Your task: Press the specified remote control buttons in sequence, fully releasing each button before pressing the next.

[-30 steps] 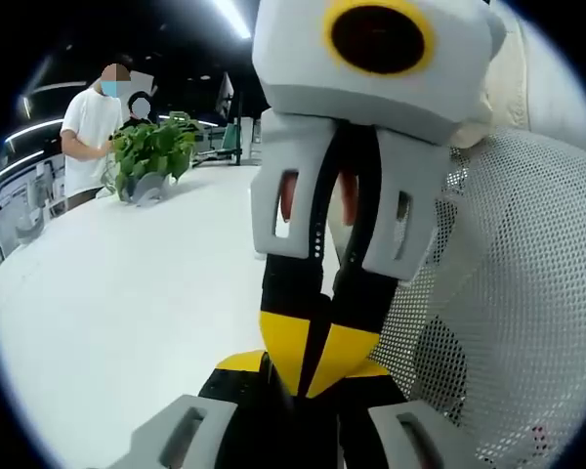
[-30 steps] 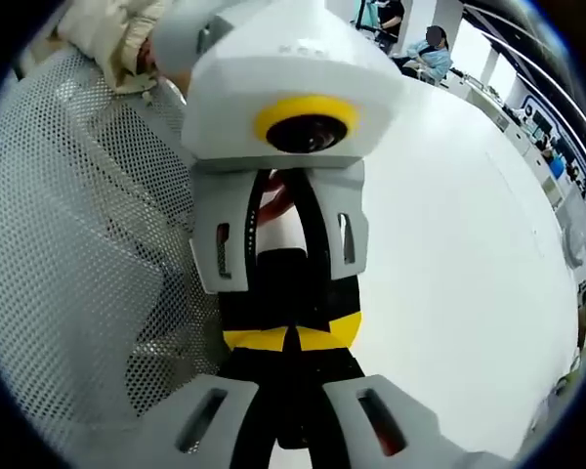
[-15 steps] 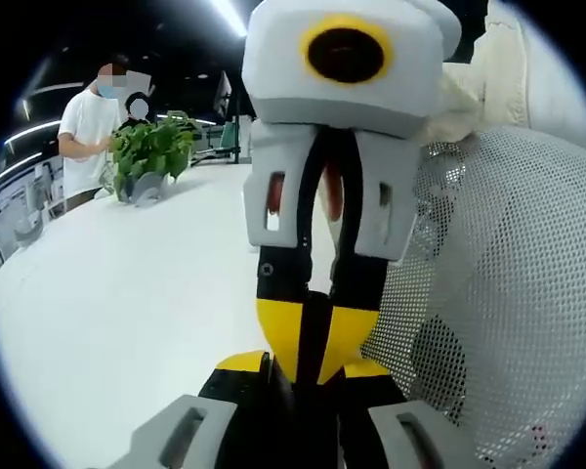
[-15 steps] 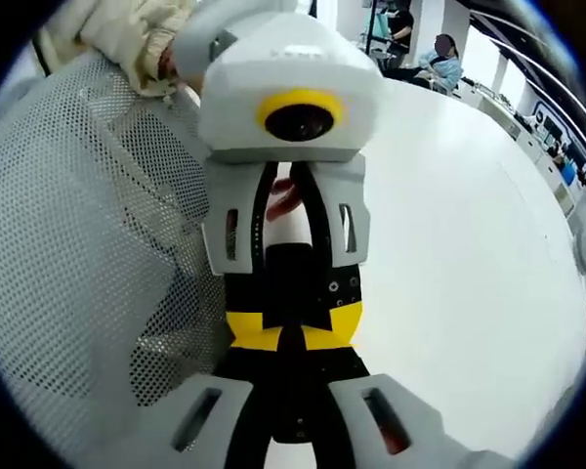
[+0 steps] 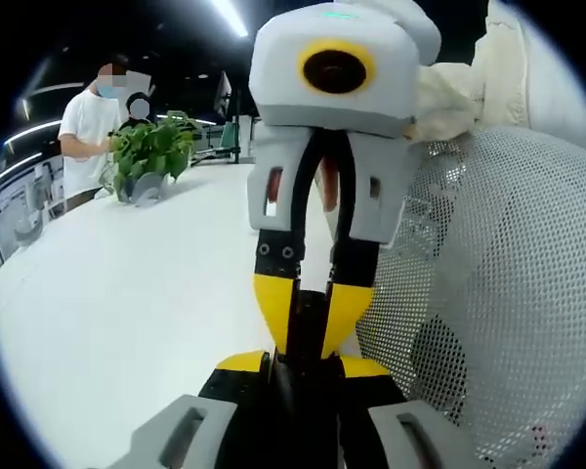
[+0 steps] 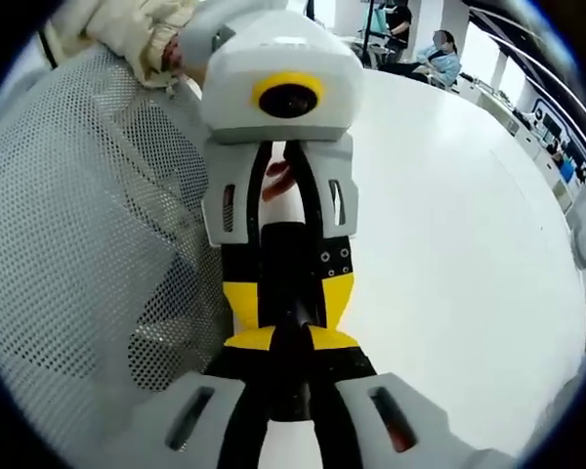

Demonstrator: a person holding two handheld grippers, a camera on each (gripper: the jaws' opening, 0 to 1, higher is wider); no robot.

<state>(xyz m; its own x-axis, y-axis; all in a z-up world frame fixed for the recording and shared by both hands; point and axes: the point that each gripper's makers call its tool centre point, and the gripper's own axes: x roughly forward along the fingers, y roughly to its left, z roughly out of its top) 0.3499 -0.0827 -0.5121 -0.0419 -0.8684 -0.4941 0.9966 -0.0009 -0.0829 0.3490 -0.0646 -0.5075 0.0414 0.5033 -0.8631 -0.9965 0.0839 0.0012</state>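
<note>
**Target item.** The position of the remote control cannot be told from either view.

**Tools.**
- The left gripper rises from 6 o'clock in the left gripper view. Its two black jaws with yellow ends converge and are pressed together at the tips, with nothing between them.
- The right gripper rises from 6 o'clock in the right gripper view. Its jaws are likewise pressed together and pinch nothing.
- The two tools point nose to nose. In each view the opposite tool comes down from 12 o'clock, and its yellow-ended tips meet or nearly meet the view's own tips at centre. Whether the tips actually touch cannot be told.

**Support surface.** Both tools are held above a white table, which is bare below the tips.

**Adjacent items.**
- A white perforated mesh panel stands at 3 to 5 o'clock in the left gripper view, just beside the tools.
- A cream sleeve lies above the mesh at 1 o'clock.

**Containers.** At 10 o'clock in the left gripper view, at the far table edge, a grey pot holds a leafy green plant. It stands upright, well apart from the tools.

**Background.** A person in a white shirt stands just beside the pot.
</note>
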